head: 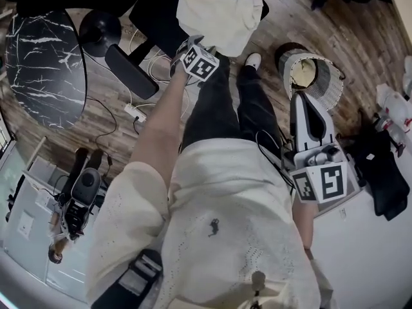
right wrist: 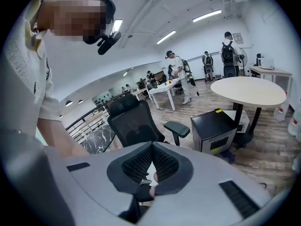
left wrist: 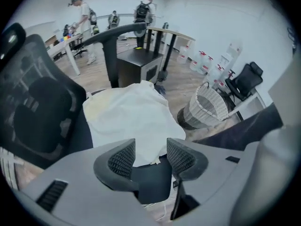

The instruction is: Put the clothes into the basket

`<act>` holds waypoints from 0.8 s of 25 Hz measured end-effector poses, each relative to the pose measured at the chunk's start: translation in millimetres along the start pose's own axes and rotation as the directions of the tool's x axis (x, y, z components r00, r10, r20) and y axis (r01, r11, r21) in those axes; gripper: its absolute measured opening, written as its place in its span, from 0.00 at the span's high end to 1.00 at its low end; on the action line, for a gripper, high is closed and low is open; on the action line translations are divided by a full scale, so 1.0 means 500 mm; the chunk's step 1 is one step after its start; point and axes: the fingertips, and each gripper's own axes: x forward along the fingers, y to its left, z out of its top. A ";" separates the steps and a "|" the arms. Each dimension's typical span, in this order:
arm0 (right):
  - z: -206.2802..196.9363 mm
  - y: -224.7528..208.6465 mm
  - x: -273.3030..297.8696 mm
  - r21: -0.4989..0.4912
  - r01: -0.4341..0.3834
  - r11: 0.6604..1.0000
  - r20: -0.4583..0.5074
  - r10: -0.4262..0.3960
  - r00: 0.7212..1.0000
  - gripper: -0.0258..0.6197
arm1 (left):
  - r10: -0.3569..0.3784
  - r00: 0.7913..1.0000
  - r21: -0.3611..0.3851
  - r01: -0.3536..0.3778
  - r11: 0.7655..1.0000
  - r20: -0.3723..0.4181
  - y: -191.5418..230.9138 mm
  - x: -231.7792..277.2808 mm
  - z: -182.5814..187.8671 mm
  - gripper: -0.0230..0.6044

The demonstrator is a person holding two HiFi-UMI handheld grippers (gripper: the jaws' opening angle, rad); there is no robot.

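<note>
A white cloth (head: 217, 8) lies crumpled on the seat of a black office chair (left wrist: 37, 112). In the left gripper view the cloth (left wrist: 129, 112) fills the middle, and its lower edge reaches in between the jaws. My left gripper (head: 188, 49) (left wrist: 150, 149) points down at that edge, open, its pads clear of the fabric. A white wicker basket (head: 313, 77) (left wrist: 207, 105) stands on the wood floor right of the chair with something pale yellow inside. My right gripper (head: 306, 108) (right wrist: 151, 147) hangs near the basket, shut and empty.
A round black marble table (head: 45, 63) stands at the left, with a power strip and cables (head: 135, 111) on the floor beside it. A black cabinet (left wrist: 138, 62) sits behind the chair. Another black chair (head: 386, 172) is at the right. Several people work at far desks (right wrist: 178, 74).
</note>
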 end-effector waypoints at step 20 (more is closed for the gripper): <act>-0.094 -0.071 0.062 0.082 0.086 0.993 -0.078 -0.080 0.994 0.95 | -0.037 0.994 0.294 0.065 0.953 -0.099 0.079 0.170 0.041 0.49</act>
